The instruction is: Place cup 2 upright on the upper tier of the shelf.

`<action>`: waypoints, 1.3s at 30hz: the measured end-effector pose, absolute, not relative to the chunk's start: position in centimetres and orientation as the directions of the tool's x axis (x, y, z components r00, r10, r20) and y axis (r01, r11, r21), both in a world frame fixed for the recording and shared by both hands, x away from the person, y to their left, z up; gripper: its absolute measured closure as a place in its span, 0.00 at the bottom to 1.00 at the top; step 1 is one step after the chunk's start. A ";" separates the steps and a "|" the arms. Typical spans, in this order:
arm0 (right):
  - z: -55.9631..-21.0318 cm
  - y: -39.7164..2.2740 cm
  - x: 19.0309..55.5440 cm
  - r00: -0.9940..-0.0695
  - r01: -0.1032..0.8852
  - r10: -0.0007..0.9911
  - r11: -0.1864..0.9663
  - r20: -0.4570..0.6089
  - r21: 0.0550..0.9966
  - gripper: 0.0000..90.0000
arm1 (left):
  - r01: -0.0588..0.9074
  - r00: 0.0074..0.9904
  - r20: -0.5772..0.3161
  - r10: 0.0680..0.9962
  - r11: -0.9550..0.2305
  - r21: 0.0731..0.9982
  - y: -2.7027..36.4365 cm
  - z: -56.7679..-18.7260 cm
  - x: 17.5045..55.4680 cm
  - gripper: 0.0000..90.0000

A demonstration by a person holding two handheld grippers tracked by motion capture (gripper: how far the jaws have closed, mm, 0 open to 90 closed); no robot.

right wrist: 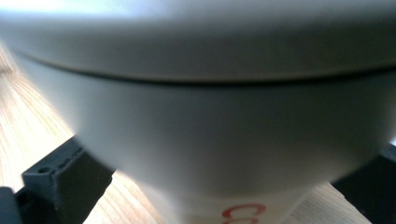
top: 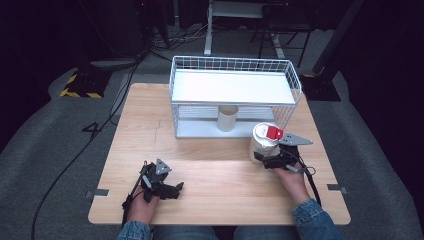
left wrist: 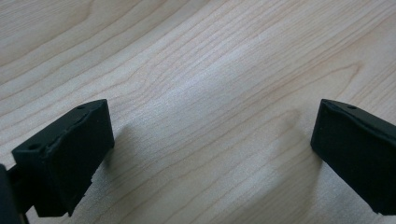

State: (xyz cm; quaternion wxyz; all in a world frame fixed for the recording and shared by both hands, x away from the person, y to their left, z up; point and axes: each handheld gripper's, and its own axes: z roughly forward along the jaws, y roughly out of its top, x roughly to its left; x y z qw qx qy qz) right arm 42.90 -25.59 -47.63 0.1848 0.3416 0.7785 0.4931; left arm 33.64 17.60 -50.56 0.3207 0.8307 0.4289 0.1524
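A white lidded cup (top: 263, 144) with a red tab (top: 273, 133) on its lid stands just right of the wire rack's front right corner. My right gripper (top: 262, 157) reaches it from the near side. In the right gripper view the cup (right wrist: 224, 116) sits between the two black jaws, whose pads meet its sides, and red lettering shows low on its wall. My left gripper (top: 176, 191) rests at the near left of the wooden table (top: 215, 170), pointing right. Its jaws (left wrist: 212, 140) stand wide apart over bare wood with nothing between them.
A white wire rack (top: 230, 87) with a flat upper shelf stands at the back middle of the table. A cream cup (top: 227, 118) sits upright on its lower level. Dark floor, cables and stands lie beyond the table.
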 end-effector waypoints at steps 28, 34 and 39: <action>-48.2 -25.3 43.3 -0.707 0.308 0.706 0.240 0.052 0.921 0.15 | 0.614 0.586 -0.021 0.810 -0.427 0.664 17.6 -50.6 33.6 0.00; -48.2 -25.3 43.3 -0.707 0.308 0.706 0.242 0.051 0.920 0.15 | 0.614 0.586 -0.021 0.810 -0.427 0.664 17.6 -50.6 33.6 0.00; -48.1 -25.3 43.3 -0.706 0.310 0.707 0.245 0.050 0.919 0.15 | 0.614 0.586 -0.022 0.810 -0.427 0.664 17.6 -50.6 33.7 0.00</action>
